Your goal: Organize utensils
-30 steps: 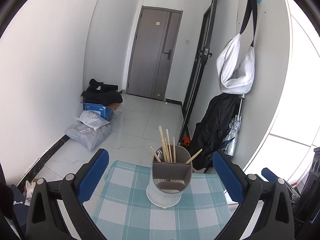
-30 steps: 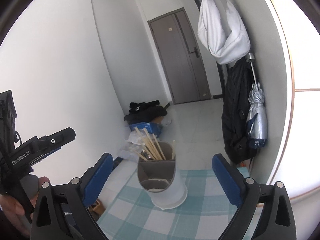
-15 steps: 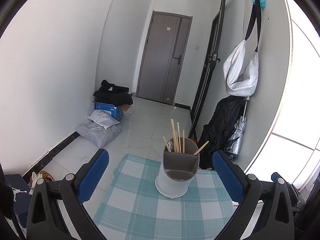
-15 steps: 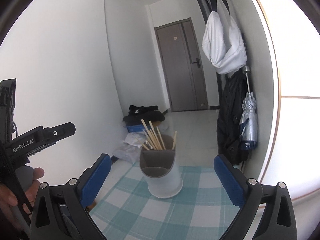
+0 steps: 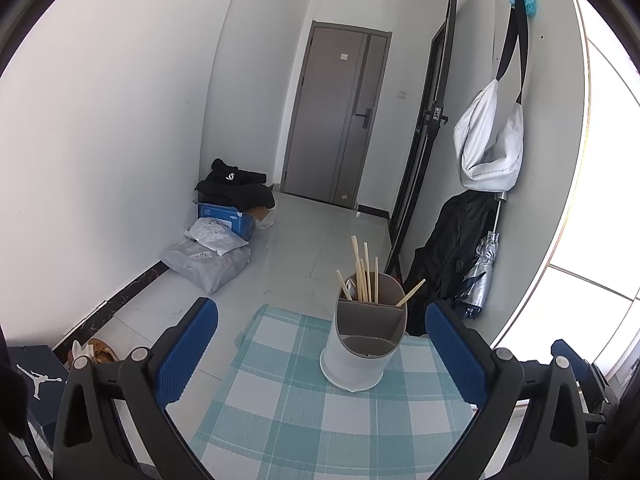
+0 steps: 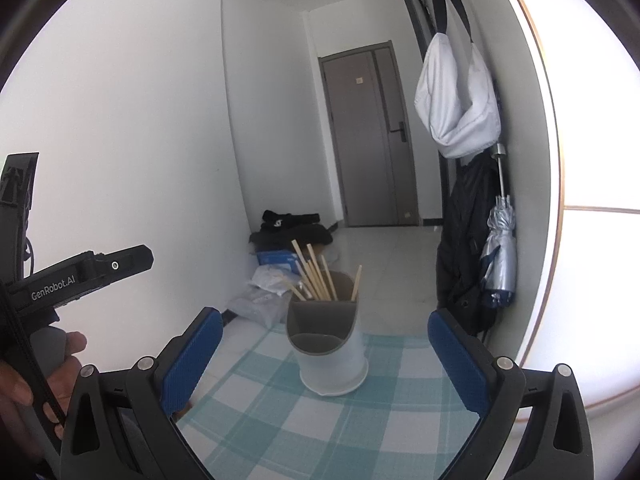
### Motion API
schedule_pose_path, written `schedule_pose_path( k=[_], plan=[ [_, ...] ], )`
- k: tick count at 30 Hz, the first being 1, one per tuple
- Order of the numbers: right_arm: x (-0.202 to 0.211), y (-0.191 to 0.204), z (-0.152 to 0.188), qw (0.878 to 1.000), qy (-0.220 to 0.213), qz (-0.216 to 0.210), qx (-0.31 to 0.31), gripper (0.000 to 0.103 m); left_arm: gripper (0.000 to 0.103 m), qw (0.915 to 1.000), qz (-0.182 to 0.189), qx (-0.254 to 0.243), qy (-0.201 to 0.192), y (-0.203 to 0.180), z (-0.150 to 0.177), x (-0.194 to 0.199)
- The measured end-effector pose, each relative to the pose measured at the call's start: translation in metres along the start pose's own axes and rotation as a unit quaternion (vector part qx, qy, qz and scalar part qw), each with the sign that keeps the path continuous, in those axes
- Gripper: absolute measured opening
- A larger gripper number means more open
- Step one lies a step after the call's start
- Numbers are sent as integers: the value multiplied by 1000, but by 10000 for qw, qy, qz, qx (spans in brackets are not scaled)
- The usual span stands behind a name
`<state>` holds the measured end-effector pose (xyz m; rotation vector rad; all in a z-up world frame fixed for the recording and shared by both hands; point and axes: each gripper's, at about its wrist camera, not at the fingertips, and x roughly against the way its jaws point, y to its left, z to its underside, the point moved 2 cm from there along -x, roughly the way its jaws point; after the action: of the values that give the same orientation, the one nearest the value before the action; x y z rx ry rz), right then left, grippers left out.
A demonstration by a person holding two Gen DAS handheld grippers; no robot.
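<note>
A person's hand at far left grips the handle of the left gripper, whose blue-padded fingers stand wide apart with nothing between them. Ahead of it, on a worktop covered by a teal-and-white checked cloth, a white utensil holder with a grey divided insert stands upright near the cloth's far edge. Wooden chopsticks lean together in its rear compartments, one slanting off to the right; something metallic may sit among them, though the view is too small to be sure. The front compartment looks empty. In the right wrist view the right gripper hangs equally agape and empty-handed, its blue pads flanking the same holder without touching it. Beyond the worktop, parcels and a blue box lie on the tiled floor by the left wall, a grey door closes the hallway, and a white bag and a folded umbrella hang on the right wall.
</note>
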<state>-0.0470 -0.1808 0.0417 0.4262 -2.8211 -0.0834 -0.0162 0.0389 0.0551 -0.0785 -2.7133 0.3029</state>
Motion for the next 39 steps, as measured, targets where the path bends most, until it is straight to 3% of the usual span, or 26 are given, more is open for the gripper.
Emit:
schedule_pose_path(
  k=[10,39],
  plan=[
    [0,-1,1,10000,49,30,-47,103,102,9998,20,-58,-175,-2,-2,8],
    [4,0,-1,9998,-24,57,-188,103,102,10000,-51,15,-74,0,-1,3]
  ],
)
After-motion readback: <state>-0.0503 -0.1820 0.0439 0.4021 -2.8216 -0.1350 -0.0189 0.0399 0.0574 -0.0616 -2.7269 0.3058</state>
